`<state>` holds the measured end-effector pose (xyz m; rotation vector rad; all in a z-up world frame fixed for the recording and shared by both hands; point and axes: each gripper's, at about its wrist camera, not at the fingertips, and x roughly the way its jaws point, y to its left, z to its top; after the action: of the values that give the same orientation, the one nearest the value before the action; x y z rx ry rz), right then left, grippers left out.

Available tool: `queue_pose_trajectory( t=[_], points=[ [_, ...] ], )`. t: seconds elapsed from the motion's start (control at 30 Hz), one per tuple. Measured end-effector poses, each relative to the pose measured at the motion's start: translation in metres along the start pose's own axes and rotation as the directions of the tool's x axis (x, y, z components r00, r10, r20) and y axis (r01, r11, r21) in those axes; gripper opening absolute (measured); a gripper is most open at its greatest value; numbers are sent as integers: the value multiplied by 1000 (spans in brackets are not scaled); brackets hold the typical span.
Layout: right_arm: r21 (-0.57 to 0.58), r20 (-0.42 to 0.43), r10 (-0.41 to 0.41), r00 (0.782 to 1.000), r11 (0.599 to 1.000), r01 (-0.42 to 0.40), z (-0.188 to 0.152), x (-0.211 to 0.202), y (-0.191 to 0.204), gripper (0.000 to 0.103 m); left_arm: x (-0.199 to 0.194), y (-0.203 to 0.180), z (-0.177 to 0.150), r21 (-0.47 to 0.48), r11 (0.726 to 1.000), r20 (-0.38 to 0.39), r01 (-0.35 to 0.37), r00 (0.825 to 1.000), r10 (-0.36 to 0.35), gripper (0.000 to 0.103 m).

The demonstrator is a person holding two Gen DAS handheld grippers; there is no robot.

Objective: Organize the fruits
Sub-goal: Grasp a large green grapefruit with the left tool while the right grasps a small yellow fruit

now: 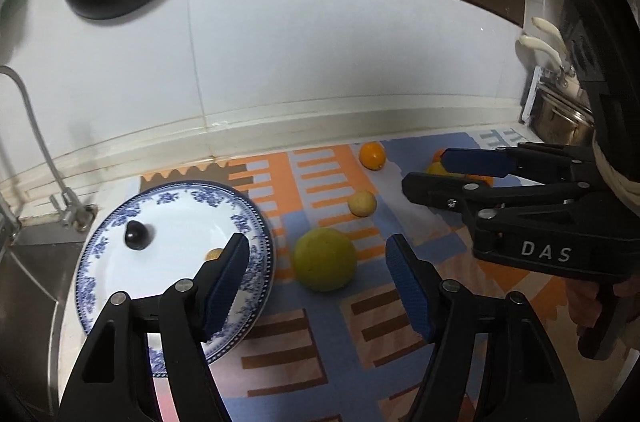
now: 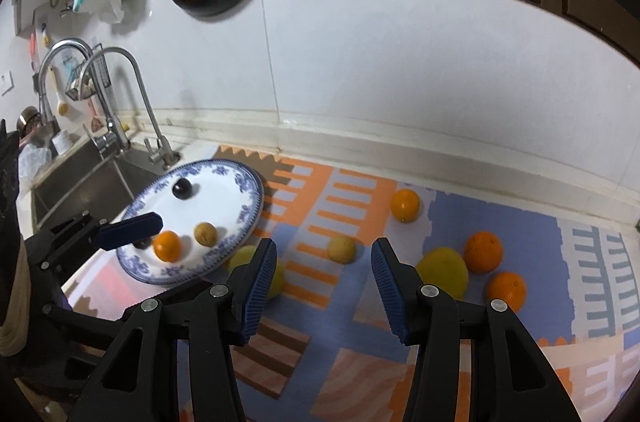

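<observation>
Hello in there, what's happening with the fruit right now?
Left gripper, right gripper open, empty. Plate holds some; large green fruit nearest. Path clear.

Both views are dim and cool, lit softly from above. The white wall [image 1: 340, 54] takes a broad, pale sheen without hard glare. Fruits on the mat [image 2: 320, 322] cast short, soft shadows. Fisheye bending curves the wall's base, and black vignette fills the corners. The right gripper [image 1: 424, 168] and the far edges look slightly smeared; the centre stays fairly sharp.
</observation>
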<state>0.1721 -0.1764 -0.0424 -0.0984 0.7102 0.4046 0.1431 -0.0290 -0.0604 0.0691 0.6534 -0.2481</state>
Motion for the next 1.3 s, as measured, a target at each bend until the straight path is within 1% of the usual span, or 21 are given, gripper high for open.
queue_pose_trajectory(
  t=[0.13,0.5,0.83,0.9,1.07,1.17,1.3],
  points=[
    [-1,-22,3,1000,1000,-3,-4,12,-5,50,14,-1,0,-1,1000,-32,21,999,-21,62],
    [-11,-92,28,995,999,-30,-11,52,-14,50,45,2,-2,1,999,-104,38,994,-38,59],
    [-18,-133,45,990,999,-48,-8,82,-17,49,60,0,-1,8,998,-138,57,989,-56,55],
    [-32,-130,28,991,999,-33,-7,86,-15,44,63,0,-1,6,998,-144,60,988,-59,54],
    [-64,-131,24,991,997,-32,-1,92,-10,44,68,4,-1,-21,997,-163,74,984,-76,49],
    [-66,-160,26,987,997,-37,-2,98,-10,32,68,6,-1,-28,996,-162,81,983,-85,49],
    [-45,-173,35,984,998,-44,-4,100,-14,29,67,6,-2,-36,996,-161,82,983,-87,49]
  ],
)
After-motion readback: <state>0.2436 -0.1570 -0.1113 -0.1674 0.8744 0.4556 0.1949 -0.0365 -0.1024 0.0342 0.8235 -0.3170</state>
